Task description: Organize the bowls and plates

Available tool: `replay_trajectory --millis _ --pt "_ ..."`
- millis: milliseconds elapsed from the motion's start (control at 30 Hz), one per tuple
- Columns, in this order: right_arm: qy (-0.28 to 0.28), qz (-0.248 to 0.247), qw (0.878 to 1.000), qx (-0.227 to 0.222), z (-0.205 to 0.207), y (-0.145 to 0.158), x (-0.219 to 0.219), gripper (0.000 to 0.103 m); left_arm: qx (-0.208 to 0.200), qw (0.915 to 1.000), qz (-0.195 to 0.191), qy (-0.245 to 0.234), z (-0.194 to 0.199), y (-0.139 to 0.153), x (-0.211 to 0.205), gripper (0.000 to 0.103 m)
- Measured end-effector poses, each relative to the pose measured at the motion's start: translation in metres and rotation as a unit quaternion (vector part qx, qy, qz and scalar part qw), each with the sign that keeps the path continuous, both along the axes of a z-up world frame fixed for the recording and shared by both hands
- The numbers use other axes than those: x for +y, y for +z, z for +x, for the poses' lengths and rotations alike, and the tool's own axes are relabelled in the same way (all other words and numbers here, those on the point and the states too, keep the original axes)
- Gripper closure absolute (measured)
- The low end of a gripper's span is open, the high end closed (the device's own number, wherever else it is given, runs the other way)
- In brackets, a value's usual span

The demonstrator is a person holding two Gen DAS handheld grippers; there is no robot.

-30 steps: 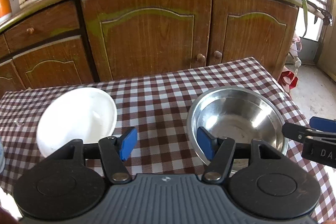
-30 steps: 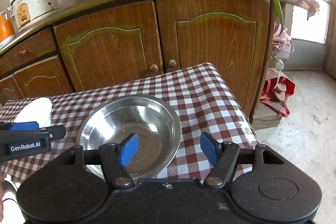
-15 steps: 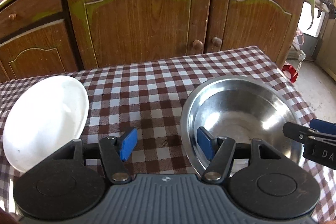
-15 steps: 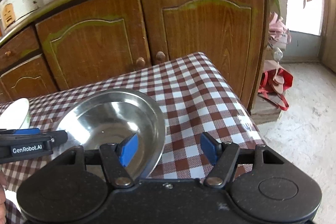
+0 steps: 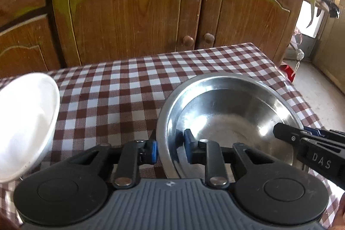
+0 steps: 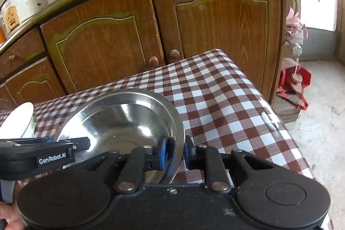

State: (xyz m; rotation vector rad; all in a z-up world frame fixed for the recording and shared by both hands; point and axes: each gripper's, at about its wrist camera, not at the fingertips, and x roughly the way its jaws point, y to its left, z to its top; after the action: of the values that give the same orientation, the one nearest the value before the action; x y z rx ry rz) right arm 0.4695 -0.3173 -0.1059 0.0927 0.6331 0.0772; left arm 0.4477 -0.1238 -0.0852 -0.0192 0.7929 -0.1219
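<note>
Steel bowl [image 5: 228, 120], wide, shallow and mirror-smooth, sits on the checked desk [image 5: 133, 83] and looks light, rigid and slippery; its thin flared rim is the sensible hold. Left hand-held gripper [image 5: 170, 149] has just been closing and now pinches the near-left rim, wall between its blue pads; right hand-held gripper [image 6: 174, 153] likewise clamps the opposite rim. White bowl [image 5: 23, 122], glossy and breakable-looking, stands apart at left

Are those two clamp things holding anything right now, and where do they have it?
Both hold the steel bowl by its rim: the left gripper has just closed on its left edge, the right gripper on the opposite edge.
</note>
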Motion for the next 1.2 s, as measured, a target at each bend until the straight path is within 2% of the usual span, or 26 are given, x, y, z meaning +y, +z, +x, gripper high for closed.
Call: replay_trajectory --millis 233,433,667,933,1200 --pt "0.000 -0.004 1.000 -0.017 -0.016 0.013 0.003 0.081 -0.011 0.9999 -0.009 0.002 -0.019 0.012 0.002 0.078" --pt "0.001 -0.010 0.999 -0.031 -0.039 0.037 0.001 0.081 -0.022 0.9997 -0.004 0.001 -0.038 0.038 -0.004 0.078" --pt "-0.003 -0.008 0.999 -0.046 -0.079 0.076 -0.005 0.081 -0.044 0.9990 0.013 -0.001 -0.074 0.073 -0.015 0.077" --pt "-0.008 -0.011 0.998 -0.066 -0.130 0.117 -0.014 0.081 -0.060 0.9981 0.010 -0.007 -0.115 0.113 -0.026 0.077" --pt "-0.010 -0.015 0.997 -0.077 -0.174 0.148 -0.017 0.081 -0.072 0.9972 0.016 -0.011 -0.153 0.135 -0.032 0.076"
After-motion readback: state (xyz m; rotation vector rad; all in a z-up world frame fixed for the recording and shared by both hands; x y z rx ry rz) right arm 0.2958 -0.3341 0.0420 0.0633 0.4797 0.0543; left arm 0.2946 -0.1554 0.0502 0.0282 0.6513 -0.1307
